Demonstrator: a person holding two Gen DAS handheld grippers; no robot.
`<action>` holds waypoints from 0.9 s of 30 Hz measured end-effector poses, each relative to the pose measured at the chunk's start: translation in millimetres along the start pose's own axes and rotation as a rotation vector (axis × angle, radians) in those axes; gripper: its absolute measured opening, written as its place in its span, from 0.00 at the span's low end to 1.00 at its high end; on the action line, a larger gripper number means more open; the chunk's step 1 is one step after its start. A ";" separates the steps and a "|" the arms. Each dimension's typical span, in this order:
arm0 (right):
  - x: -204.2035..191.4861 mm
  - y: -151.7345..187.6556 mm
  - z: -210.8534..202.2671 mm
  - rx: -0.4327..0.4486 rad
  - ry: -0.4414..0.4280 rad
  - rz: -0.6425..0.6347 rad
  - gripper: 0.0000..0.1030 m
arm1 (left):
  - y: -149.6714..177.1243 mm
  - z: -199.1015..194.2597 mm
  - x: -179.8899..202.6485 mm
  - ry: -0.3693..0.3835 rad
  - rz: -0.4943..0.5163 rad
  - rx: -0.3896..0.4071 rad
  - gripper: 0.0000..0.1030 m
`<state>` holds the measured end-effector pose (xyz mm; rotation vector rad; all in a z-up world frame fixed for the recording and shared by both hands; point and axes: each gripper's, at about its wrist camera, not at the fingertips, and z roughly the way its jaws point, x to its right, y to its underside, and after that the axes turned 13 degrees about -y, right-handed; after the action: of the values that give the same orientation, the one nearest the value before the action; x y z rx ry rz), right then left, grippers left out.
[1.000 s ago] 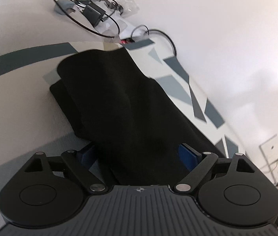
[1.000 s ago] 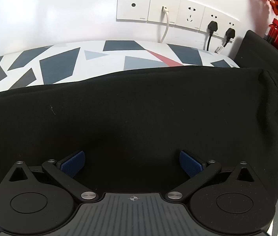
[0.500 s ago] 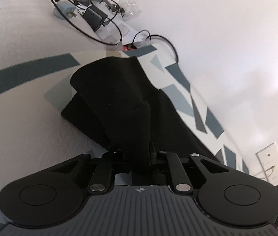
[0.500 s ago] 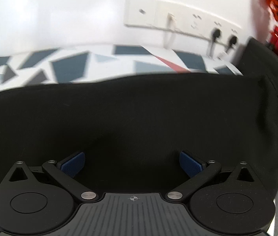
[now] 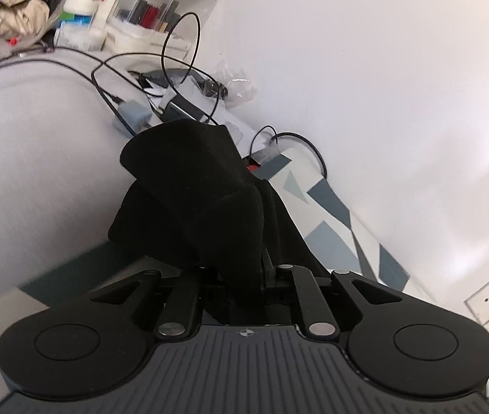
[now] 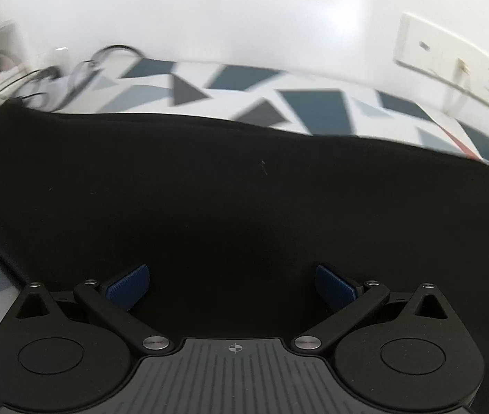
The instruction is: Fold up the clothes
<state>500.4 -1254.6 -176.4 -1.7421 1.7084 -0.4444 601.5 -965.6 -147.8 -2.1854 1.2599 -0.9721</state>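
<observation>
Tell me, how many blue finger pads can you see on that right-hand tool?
2: one blue pad at the left, one at the right, standing wide apart above the black garment. Nothing hides them.

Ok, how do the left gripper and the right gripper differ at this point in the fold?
The left gripper is shut, pinching a bunched fold of the black garment; the right gripper stands open, gripping nothing. The left gripper's pads are buried in cloth, while the right gripper's blue pads show plainly. Cloth ahead of the left gripper is lifted and rumpled; ahead of the right gripper it lies flat. Both are over the same black garment on the patterned tablecloth.
</observation>
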 end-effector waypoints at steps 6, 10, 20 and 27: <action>22.0 -10.3 -16.3 0.082 0.147 0.092 0.99 | -3.1 -34.2 31.4 0.116 0.171 0.094 0.13; 99.8 -6.1 -55.9 0.170 0.255 0.354 0.99 | 1.4 -66.0 77.1 0.257 0.314 0.155 0.13; 219.7 24.7 -129.1 0.238 0.360 0.513 0.99 | 110.4 -105.3 213.1 0.568 0.656 -0.024 0.13; 265.2 50.8 -140.4 0.215 0.276 0.585 0.99 | 220.2 -82.2 241.1 0.499 1.003 -0.170 0.17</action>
<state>395.8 -1539.9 -159.3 -0.9955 2.1662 -0.5873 497.1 -1285.7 -153.7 -1.0867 2.3698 -0.9688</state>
